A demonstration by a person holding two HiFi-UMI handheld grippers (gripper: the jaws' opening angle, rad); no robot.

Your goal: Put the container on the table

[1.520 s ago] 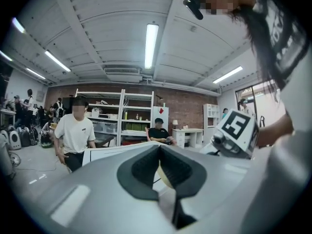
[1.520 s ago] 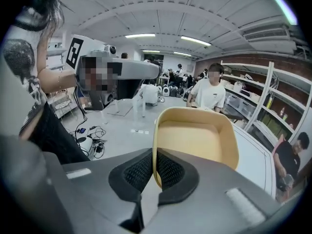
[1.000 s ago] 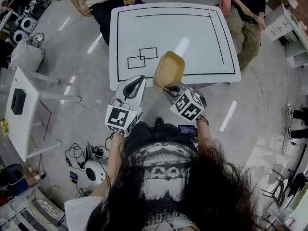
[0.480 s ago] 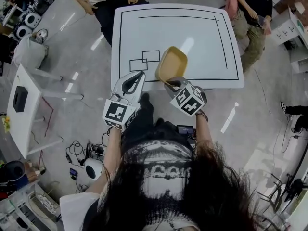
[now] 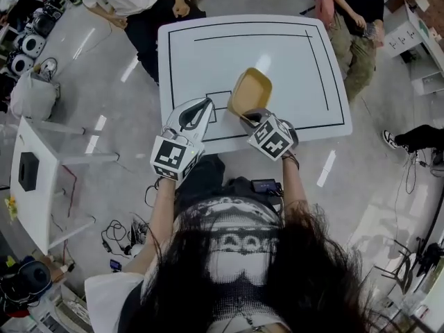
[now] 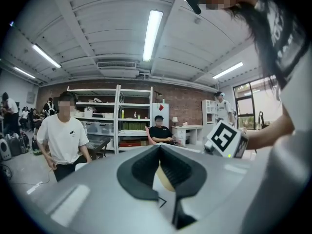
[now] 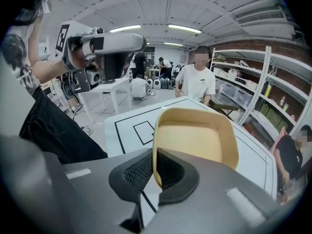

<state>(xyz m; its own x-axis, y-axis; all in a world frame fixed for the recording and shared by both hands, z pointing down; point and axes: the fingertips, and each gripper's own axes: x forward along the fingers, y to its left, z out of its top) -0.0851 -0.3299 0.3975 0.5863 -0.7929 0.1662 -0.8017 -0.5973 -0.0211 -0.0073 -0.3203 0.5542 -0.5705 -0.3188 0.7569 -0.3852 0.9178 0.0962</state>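
The right tool (image 5: pixel 245 118) is clamped narrowly on the near rim of the tan container (image 5: pixel 251 91), holding it over the worktop (image 5: pixel 291 61) near its front edge. The left tool (image 5: pixel 205 105), jaws together and empty, hovers over that same edge.

**Container** (image 5: pixel 250 92): a shallow, tan tray with rounded corners and a raised rim, empty. It is held clear of the surface and tipped steeply, so its open side faces the person. The right gripper (image 5: pixel 244 120) has its jaws pinched on the near rim (image 7: pixel 152 145), one pad inside the wall and one outside.

**Table** (image 5: pixel 277 54): a white, square top with rounded corners, carrying a large black rectangular outline and a small black square (image 7: pixel 145 130) near the front-left. The container hangs over the front-middle part of the table, just beside that square.
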